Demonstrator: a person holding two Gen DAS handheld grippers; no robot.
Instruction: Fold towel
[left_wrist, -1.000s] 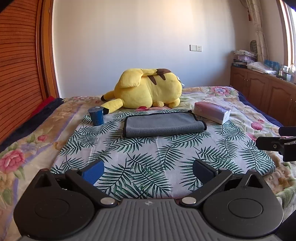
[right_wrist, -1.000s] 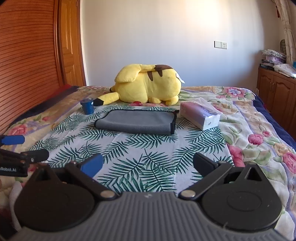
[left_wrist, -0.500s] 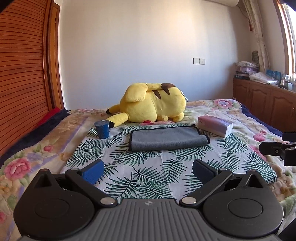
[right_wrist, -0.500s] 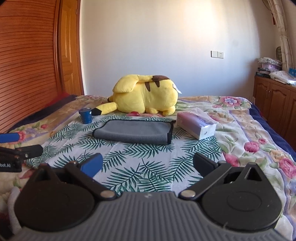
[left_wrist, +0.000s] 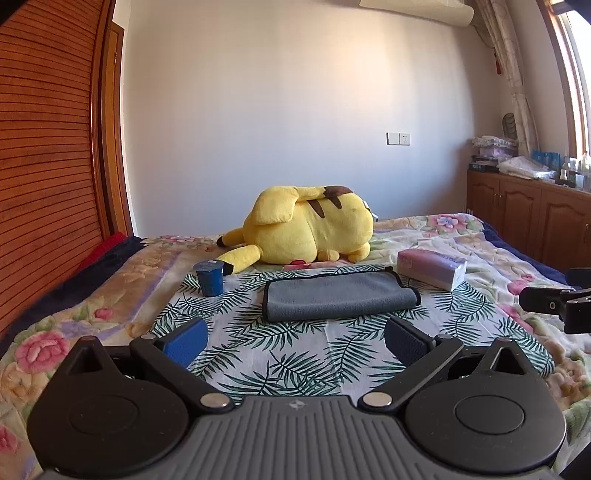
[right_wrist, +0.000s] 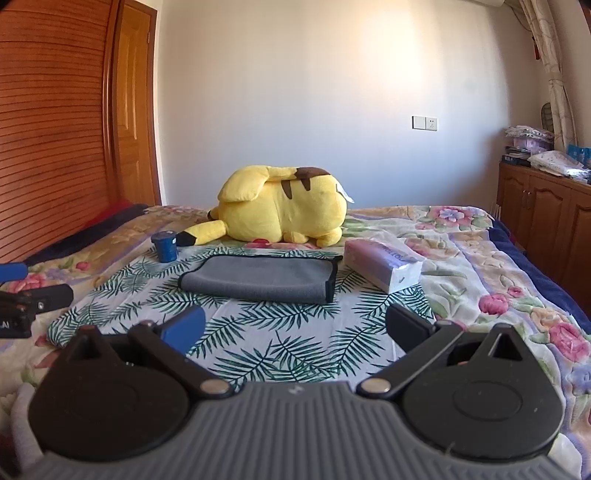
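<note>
A grey towel (left_wrist: 338, 297) with a dark edge lies folded flat on the palm-leaf cloth (left_wrist: 295, 350) on the bed; it also shows in the right wrist view (right_wrist: 258, 277). My left gripper (left_wrist: 293, 338) is open and empty, held well short of the towel. My right gripper (right_wrist: 293, 326) is open and empty, also short of the towel. The right gripper's fingers (left_wrist: 550, 304) show at the right edge of the left wrist view, and the left gripper's fingers (right_wrist: 33, 295) show at the left edge of the right wrist view.
A yellow plush toy (left_wrist: 306, 230) lies behind the towel. A small blue cup (left_wrist: 209, 277) stands to the towel's left. A tissue pack (left_wrist: 432, 267) lies to its right. A wooden wardrobe (left_wrist: 48, 166) is on the left, wooden cabinets (left_wrist: 528, 225) on the right.
Both grippers have tilted upward and drawn back a little, so the towel and bed sit lower in both views. Both stay open. The towel has not moved.
</note>
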